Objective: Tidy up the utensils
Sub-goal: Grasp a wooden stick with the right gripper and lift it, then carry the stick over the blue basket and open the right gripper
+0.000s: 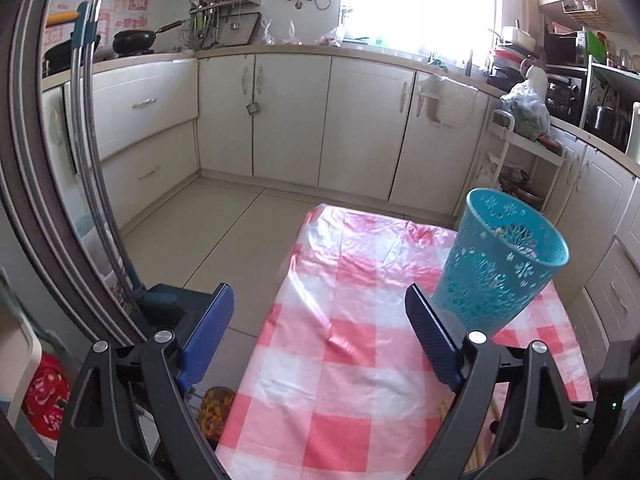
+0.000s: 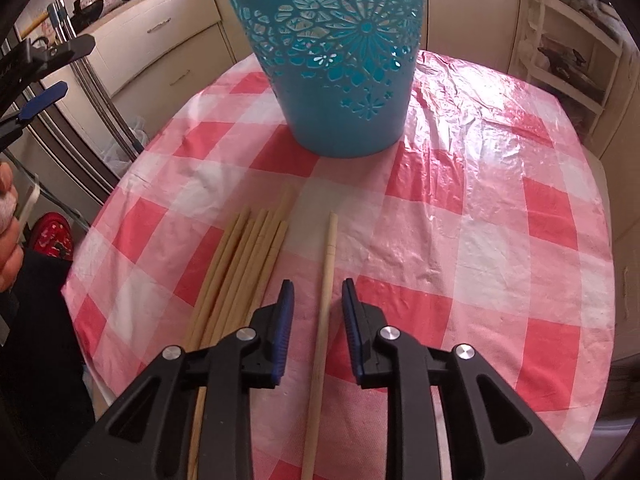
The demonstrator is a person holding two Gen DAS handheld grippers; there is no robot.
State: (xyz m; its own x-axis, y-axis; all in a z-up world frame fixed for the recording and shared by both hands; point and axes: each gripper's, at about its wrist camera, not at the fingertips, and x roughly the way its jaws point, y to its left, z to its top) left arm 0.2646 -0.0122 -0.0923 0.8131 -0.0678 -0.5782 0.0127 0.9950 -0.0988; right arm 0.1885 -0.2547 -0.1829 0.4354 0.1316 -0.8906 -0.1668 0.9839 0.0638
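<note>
My right gripper point(image 2: 317, 300) is tipped down over the checked tablecloth point(image 2: 460, 248) with its jaws narrowly parted around a single chopstick point(image 2: 325, 280), the pads not touching it, while the bundle of chopsticks point(image 2: 244, 264) lies just beside my left finger and the blue basket point(image 2: 344, 60) stands ahead beyond the tips. My left gripper point(image 1: 320, 312) hangs wide and empty over the table's near edge, the basket just ahead of its right finger. I'd guess the risk is the thin stick rolling or slipping out as I close, or my left finger snagging the bundle.
</note>
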